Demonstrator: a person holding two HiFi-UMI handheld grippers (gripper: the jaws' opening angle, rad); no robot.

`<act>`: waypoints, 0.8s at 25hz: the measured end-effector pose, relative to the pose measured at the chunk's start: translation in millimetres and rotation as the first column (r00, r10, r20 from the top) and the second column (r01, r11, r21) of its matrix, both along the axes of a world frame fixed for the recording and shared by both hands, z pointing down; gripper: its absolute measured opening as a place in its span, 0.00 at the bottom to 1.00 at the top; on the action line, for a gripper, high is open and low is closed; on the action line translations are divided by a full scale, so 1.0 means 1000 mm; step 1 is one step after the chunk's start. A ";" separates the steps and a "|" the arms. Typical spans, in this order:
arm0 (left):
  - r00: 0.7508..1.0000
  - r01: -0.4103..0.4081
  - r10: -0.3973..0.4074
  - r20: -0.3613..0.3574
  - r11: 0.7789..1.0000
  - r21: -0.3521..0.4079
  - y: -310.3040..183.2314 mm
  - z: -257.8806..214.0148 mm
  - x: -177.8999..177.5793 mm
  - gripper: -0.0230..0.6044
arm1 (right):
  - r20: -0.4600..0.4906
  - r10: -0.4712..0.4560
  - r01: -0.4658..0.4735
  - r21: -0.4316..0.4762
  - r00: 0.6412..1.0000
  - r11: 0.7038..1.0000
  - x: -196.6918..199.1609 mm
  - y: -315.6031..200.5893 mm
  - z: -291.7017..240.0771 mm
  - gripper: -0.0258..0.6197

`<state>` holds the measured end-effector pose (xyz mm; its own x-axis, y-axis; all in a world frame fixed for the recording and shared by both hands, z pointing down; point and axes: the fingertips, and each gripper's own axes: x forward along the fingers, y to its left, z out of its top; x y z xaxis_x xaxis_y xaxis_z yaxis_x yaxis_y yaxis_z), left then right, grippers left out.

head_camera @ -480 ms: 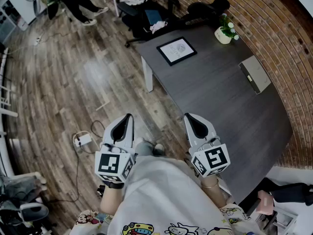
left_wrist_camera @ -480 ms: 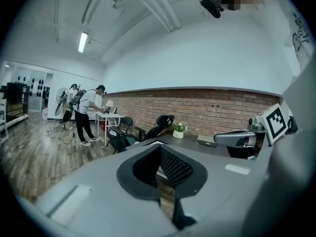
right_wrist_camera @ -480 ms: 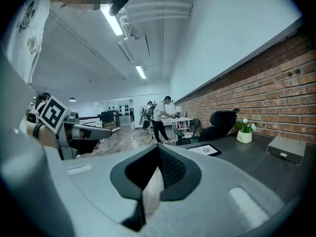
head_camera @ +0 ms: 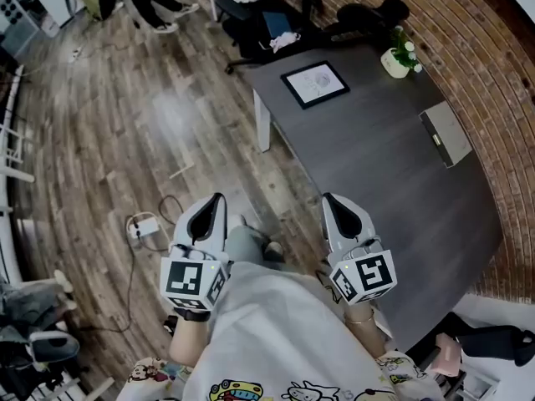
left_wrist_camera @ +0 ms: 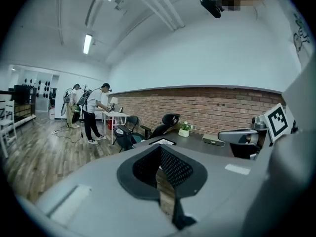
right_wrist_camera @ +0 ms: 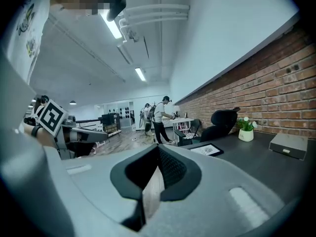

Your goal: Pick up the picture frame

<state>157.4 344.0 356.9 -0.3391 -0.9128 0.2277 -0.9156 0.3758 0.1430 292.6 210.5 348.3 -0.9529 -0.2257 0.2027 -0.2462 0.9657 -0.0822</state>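
Tools closed, empty, left tool (head_camera: pixel 219 199), right tool (head_camera: pixel 328 199), picture frame (head_camera: pixel 315 83) well apart on table (head_camera: pixel 376 170)

The picture frame (head_camera: pixel 315 84) lies at the far end of the table (head_camera: pixel 393 190), well apart from both tools. A potted plant (head_camera: pixel 399 57) stands to its right by the brick wall (head_camera: pixel 493 82), and a flat box (head_camera: pixel 445 134) lies nearer along that wall. Chairs (head_camera: pixel 259 23) stand behind the table. The left tool (head_camera: pixel 219 197) hangs over the floor (head_camera: pixel 125 132), the right tool (head_camera: pixel 328 197) at the table's left edge.

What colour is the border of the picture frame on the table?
The picture frame has a black border; the head view shows it best.
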 end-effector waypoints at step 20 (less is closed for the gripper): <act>1.000 0.010 -0.010 -0.030 1.000 -0.004 -0.045 0.008 -0.179 0.12 | -0.020 -0.038 0.038 -0.007 0.999 0.999 -0.183 -0.044 0.003 0.19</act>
